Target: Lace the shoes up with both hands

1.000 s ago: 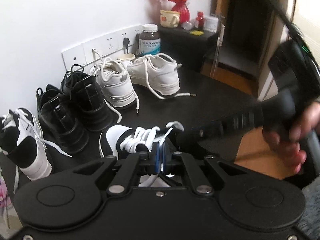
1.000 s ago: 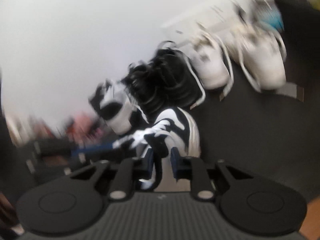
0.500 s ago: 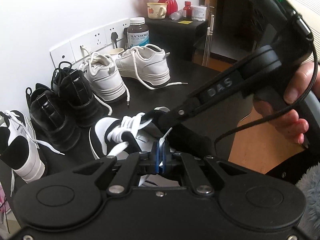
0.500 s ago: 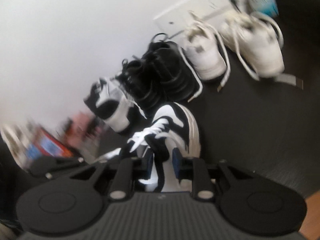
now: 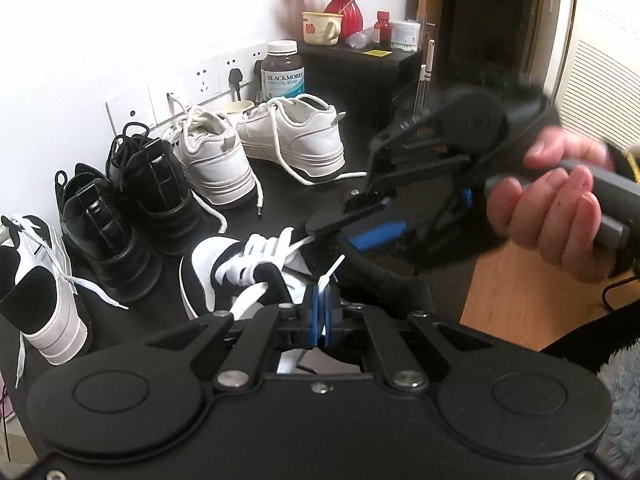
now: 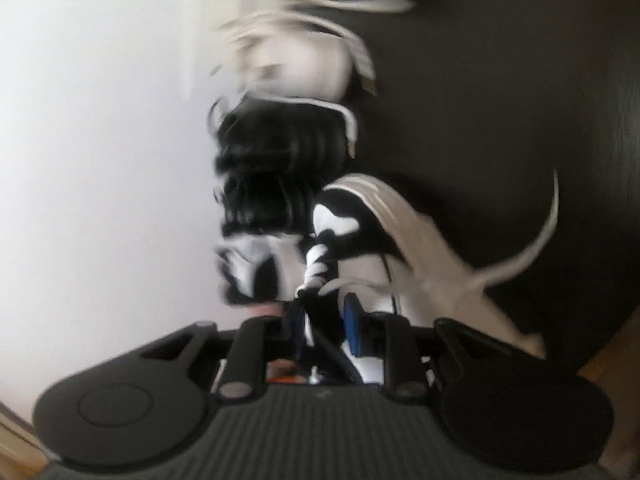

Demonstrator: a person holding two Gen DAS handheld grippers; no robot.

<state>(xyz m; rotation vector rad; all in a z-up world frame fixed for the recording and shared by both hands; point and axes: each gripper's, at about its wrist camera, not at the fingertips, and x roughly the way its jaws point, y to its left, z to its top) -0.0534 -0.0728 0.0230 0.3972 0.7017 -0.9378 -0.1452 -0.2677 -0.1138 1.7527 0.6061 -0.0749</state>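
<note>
Lacing the black-and-white sneaker at the near edge of the tabletop

My left gripper (image 5: 320, 312) has its fingers pinched tight on the white lace end (image 5: 330, 272) just above the black-and-white sneaker (image 5: 224, 264). My right gripper (image 6: 326, 316) reaches over the same shoe, fingers narrowly apart with the shoe's laced front between them; blur keeps me from telling whether they press on anything. Black boots (image 5: 132, 200) and white sneakers (image 5: 256, 148) line the tabletop's (image 5: 400, 208) far edge.

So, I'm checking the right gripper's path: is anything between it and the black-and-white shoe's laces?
Nothing visible. The right gripper is right at the laces of the black-and-white shoe; the other shoes stand farther back.
</note>
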